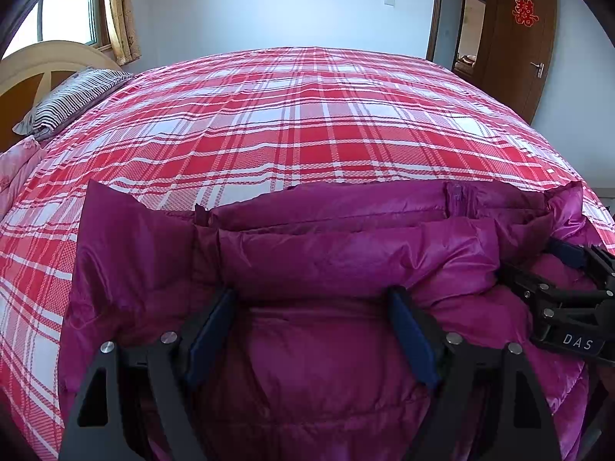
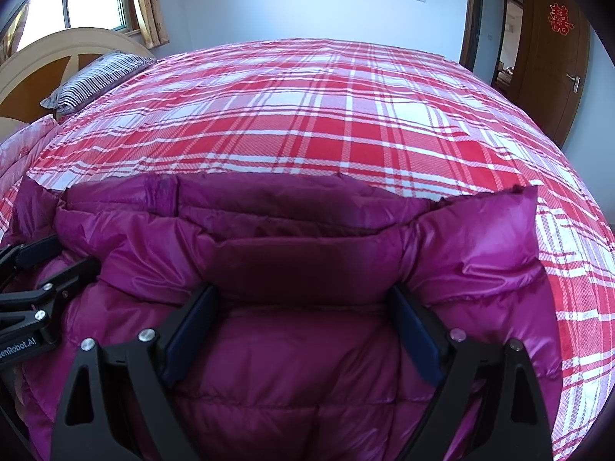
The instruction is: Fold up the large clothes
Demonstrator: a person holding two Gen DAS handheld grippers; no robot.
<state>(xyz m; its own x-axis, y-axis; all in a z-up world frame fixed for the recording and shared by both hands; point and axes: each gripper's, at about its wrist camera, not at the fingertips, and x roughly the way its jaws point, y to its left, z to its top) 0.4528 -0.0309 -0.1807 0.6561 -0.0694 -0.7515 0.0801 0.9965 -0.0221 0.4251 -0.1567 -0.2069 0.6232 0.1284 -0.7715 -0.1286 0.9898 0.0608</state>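
Observation:
A puffy magenta down jacket [image 1: 346,253] lies on the near side of the bed, its collar edge and zip [image 1: 457,196] pointing away from me. My left gripper [image 1: 311,296] rests on its left half, jaws wide, fingertips tucked under a puffy fold and padding bulging between them without being pinched. My right gripper [image 2: 303,292] sits the same way on the jacket [image 2: 288,365] to the right, open. Each gripper shows in the other's view: the right one [image 1: 538,265] at the right edge, the left one [image 2: 57,261] at the left edge.
The bed wears a red-and-white plaid cover [image 1: 307,115] that stretches far beyond the jacket. A striped pillow [image 1: 73,100] and a cream headboard [image 1: 38,61] are at far left, with a pink quilt [image 1: 15,169] beside them. A brown door [image 1: 519,57] stands open at far right.

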